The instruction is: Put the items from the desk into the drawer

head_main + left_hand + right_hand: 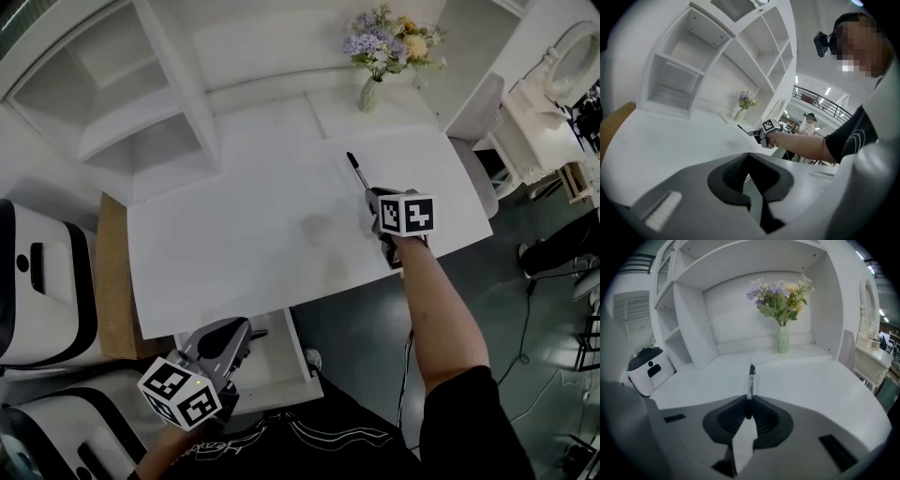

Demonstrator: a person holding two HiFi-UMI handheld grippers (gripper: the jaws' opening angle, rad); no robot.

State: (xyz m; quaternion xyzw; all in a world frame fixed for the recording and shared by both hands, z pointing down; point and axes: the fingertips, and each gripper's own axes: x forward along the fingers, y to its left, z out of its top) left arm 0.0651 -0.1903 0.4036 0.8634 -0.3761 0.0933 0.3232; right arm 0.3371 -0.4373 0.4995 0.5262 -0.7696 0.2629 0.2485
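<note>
We see the right gripper (368, 194) clamped on a black pen (356, 169). In its own view the two ribbed pads press the barrel from both sides, and the capped end points out ahead towards the back of the table (244, 234). In the head view the pen sits over the right half of the white table, tilted away from us. We cannot tell whether its tip touches the surface. A pale label band runs along the barrel, too small for us to read.

The drawer (302, 347) stands pulled out below the front edge of the table, and what we see of it is a white bottom and white side wall. The left gripper (251, 335) hangs over the drawer's left part with its jaws together and nothing between them. We cannot tell whether it touches the drawer.

At the back of the table a pale green vase (369, 95) stands upright, holding a bunch of purple, white and yellow flowers (389, 42). To the left rises a white shelf unit (141, 94) with open compartments.

Each gripper's cube (406, 214) bears black-and-white square markers and no words. The white print on our black shirt (300, 436) is too blurred to read.
</note>
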